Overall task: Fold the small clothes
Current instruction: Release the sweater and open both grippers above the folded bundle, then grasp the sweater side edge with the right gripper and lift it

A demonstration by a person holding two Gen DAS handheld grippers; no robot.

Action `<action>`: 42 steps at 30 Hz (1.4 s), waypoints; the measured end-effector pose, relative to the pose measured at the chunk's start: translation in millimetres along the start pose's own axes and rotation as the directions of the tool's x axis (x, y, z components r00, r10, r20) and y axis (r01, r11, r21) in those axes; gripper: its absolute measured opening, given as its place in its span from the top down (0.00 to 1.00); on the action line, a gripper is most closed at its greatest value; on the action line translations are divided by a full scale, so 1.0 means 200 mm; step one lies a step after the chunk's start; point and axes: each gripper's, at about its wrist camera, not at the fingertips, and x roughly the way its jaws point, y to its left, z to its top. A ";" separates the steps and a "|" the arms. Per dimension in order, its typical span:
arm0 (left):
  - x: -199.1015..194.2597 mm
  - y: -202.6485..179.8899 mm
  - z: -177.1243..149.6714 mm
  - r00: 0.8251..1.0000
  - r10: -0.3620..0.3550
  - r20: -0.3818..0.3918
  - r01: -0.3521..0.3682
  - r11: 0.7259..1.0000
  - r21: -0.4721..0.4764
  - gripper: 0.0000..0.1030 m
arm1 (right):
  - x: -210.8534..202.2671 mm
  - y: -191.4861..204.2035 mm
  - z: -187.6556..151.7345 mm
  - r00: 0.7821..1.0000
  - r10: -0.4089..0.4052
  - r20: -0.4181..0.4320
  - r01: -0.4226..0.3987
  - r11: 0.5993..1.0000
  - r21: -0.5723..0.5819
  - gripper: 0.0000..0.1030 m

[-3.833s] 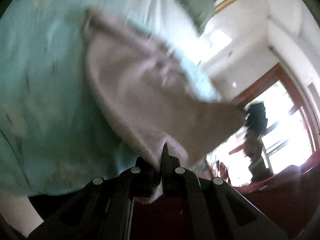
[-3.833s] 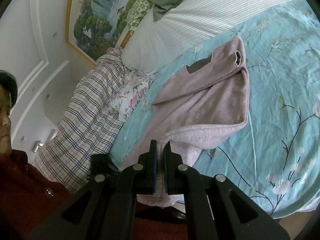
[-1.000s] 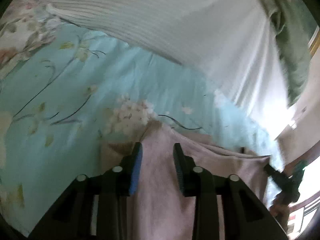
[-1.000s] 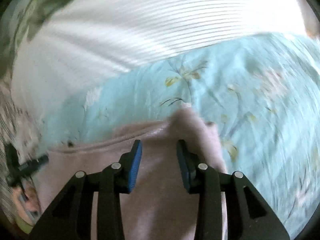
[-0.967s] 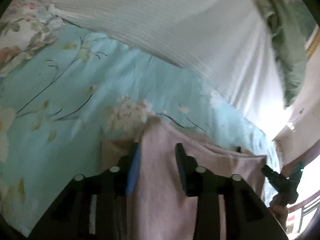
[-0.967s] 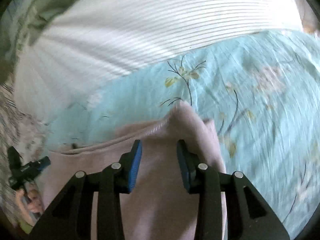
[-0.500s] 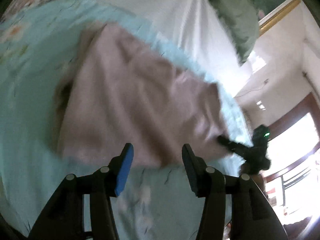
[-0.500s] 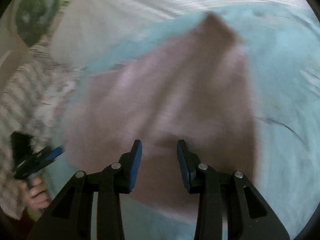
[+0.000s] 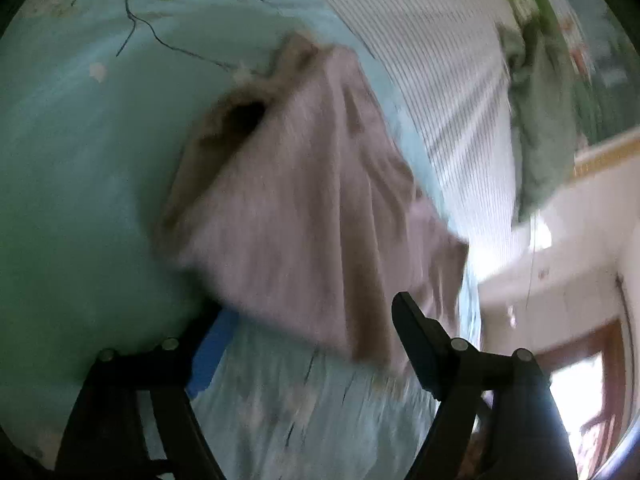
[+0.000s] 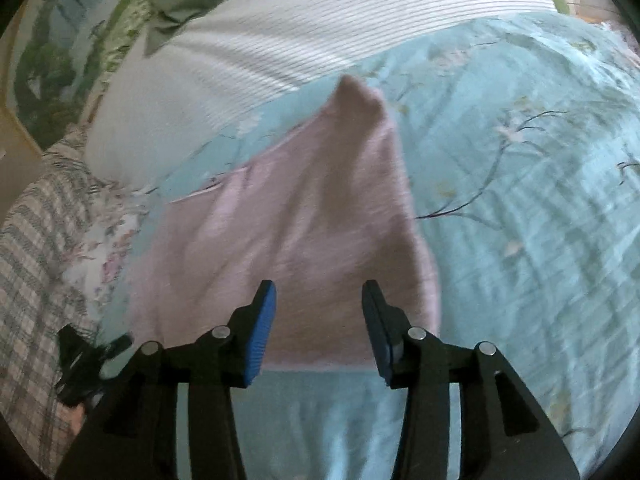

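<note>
Right wrist view: pink knit garment point(image 10: 304, 220) lies folded on the floral bedspread point(image 10: 520, 200), soft and floppy, best pinched at a near hem corner; right tongs point(image 10: 318, 324) and left tongs point(image 9: 312, 344) just widened, both empty.

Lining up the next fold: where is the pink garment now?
The pink garment lies released on the blue floral bedspread, ahead of both open claws, below the striped white pillow.
</note>
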 end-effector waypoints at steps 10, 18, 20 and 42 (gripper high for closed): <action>0.01 0.02 0.14 0.995 0.023 0.100 -0.023 1.000 -0.003 0.96 | 0.04 0.07 -0.10 0.996 0.077 -0.045 -0.077 0.997 0.010 0.51; -0.05 0.07 0.09 0.998 0.048 0.050 -0.049 0.999 0.017 0.72 | 0.03 0.03 -0.09 0.995 0.088 -0.037 -0.086 0.996 0.036 0.51; -0.02 0.09 0.06 0.999 0.029 0.034 -0.028 1.000 -0.013 0.54 | 0.04 0.05 -0.10 0.994 0.097 -0.042 -0.096 0.995 0.033 0.51; 0.33 -0.89 -0.18 0.998 0.020 0.052 -0.050 0.729 0.683 0.95 | 0.46 0.22 0.41 0.886 0.417 -0.204 -0.404 0.909 0.102 0.26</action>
